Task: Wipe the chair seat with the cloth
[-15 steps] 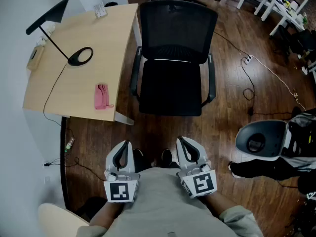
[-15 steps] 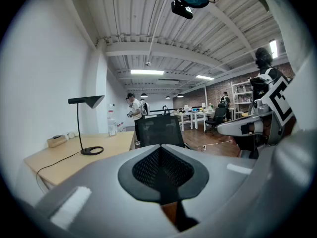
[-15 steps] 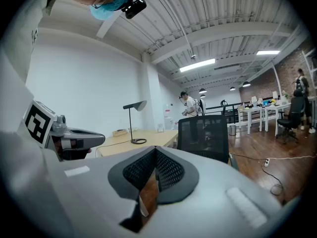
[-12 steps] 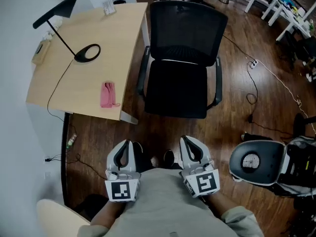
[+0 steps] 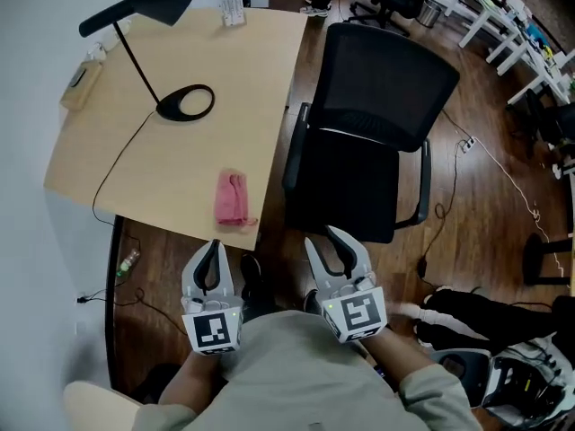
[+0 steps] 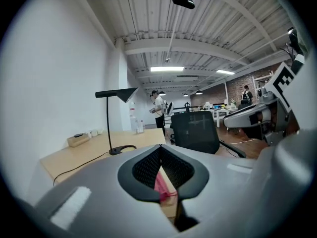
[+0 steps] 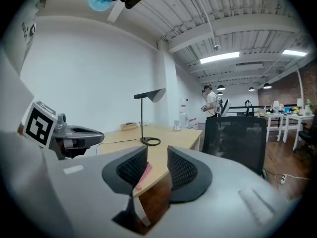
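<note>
A pink cloth [image 5: 234, 197] lies crumpled near the front edge of the wooden desk [image 5: 162, 169]. To its right stands the black mesh office chair [image 5: 368, 151], its dark seat [image 5: 346, 200] bare. My left gripper [image 5: 212, 246] hovers over the floor just in front of the desk edge, below the cloth, its jaw tips together. My right gripper [image 5: 334, 239] hangs in front of the seat with a gap between its pads and nothing in it. The left gripper view shows the cloth [image 6: 162, 187] beyond the left gripper [image 6: 161, 150]. In the right gripper view the cloth [image 7: 144, 172] lies ahead of the right gripper [image 7: 157, 157].
A black desk lamp [image 5: 186, 102] with its cable stands on the desk, and a small box [image 5: 79, 77] sits at the far left corner. A power cable [image 5: 490, 164] runs over the wooden floor at right. A person's dark legs [image 5: 463, 311] lie at lower right.
The head view has swung left, so desk, cloth and chair now sit further right and closer. Both grippers sit slightly higher in the picture. Their jaws look unchanged.
</note>
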A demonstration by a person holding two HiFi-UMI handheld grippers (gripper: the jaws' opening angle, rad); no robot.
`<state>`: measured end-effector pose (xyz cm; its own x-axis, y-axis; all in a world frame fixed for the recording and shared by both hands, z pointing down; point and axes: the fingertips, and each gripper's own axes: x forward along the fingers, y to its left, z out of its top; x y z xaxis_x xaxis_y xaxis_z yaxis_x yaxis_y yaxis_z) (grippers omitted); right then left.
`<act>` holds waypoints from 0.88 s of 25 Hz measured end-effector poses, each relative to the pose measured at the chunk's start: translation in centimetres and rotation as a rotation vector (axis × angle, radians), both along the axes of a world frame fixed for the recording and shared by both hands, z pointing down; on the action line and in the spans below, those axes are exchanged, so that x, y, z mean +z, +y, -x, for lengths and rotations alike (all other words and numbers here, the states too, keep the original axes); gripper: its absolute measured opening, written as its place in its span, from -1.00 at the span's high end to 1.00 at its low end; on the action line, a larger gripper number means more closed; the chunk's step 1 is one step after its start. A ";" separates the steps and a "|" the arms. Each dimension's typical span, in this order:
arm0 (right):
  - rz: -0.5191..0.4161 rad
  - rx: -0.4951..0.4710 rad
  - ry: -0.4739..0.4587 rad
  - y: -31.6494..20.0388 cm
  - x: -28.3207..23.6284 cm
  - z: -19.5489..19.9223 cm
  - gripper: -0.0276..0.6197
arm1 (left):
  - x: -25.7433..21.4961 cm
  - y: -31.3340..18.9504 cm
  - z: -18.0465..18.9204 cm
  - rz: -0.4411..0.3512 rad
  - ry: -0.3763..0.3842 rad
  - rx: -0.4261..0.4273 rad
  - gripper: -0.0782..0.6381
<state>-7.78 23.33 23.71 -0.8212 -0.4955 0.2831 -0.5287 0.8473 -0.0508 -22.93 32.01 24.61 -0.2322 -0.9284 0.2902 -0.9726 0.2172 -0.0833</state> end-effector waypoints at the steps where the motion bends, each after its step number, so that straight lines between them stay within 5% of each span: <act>1: -0.004 0.005 0.007 -0.6 0.4 2.2 0.59 | 0.3 -0.6 1.7 0.004 -0.003 0.009 0.77; 12: 0.181 0.004 0.239 -3.2 12.0 19.7 0.30 | 5.1 -4.4 14.8 0.026 0.055 0.043 0.64; 22: 0.411 0.106 0.470 -3.6 22.6 22.5 0.03 | 8.0 -5.1 18.3 0.085 0.077 0.036 0.66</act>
